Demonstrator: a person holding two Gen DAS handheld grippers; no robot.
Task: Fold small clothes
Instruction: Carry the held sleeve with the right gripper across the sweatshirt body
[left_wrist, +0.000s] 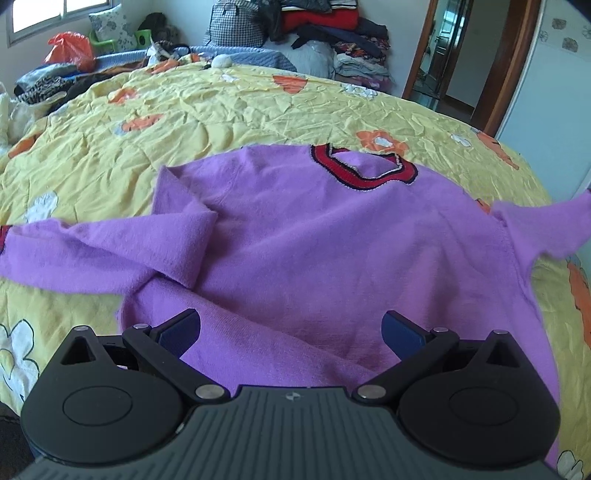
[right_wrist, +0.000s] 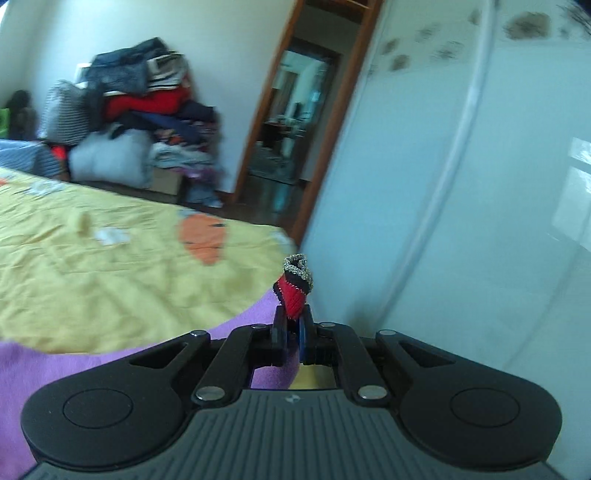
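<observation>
Purple fuzzy knit sweater (left_wrist: 314, 236) lies spread on the yellow floral bedspread (left_wrist: 184, 110) ahead of my wide-open left gripper (left_wrist: 291, 332). My right gripper (right_wrist: 293, 332) pinches its red cuff (right_wrist: 293, 286). It looks soft and floppy; I'd grip the hem.

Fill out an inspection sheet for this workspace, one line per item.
Surface: bed with a wrinkled yellow quilt, orange and white appliqué.
Job's things: purple sweater spread on the quilt, red collar far side; left sleeve crossed over itself; right sleeve lifted, its red cuff pinched.
Clutter: clothes pile, orange bag, pillow beyond the bed.
Grippers: left gripper open, over the hem; right gripper shut on the cuff.
Cables: nothing seen.
Surroundings: window, open doorway, pale wardrobe door.
</observation>
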